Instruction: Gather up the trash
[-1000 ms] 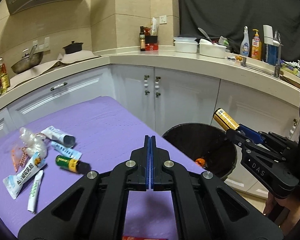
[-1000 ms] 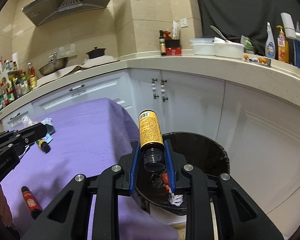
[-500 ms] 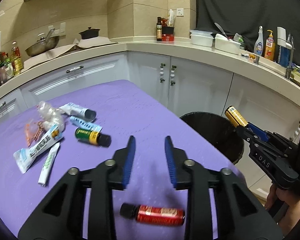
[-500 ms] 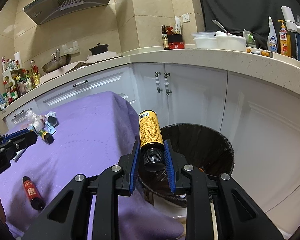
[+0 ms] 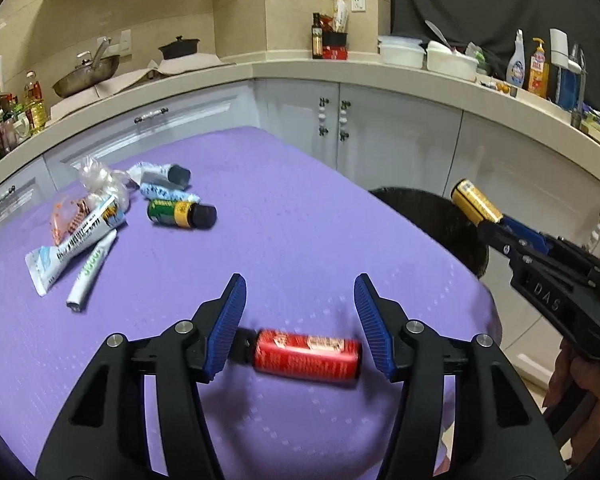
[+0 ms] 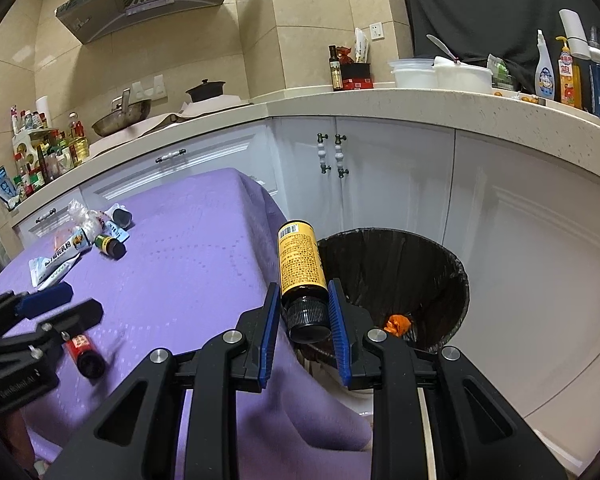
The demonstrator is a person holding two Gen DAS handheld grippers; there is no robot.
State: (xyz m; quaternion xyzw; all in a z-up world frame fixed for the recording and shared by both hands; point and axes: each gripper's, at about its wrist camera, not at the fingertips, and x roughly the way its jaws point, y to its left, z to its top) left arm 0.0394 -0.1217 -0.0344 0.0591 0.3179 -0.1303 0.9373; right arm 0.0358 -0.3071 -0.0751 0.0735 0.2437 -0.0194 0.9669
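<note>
A small red bottle lies crosswise on the purple tablecloth. My left gripper hovers over it with its jaws opening. The bottle sits between the blue pads, which do not touch it. The right wrist view shows the same red bottle under the left gripper. My right gripper is shut on the black cap of a yellow-labelled bottle. It holds the bottle near the rim of a black-lined bin beside the table.
More trash lies at the table's far left: a green bottle, several tubes and clear wrappers. White cabinets and a cluttered counter curve behind the bin. Orange scrap lies in the bin.
My left gripper went from shut to wide apart and dropped toward the table, so the red bottle now lies between its fingers. The right gripper edged forward and down with the yellow bottle.
</note>
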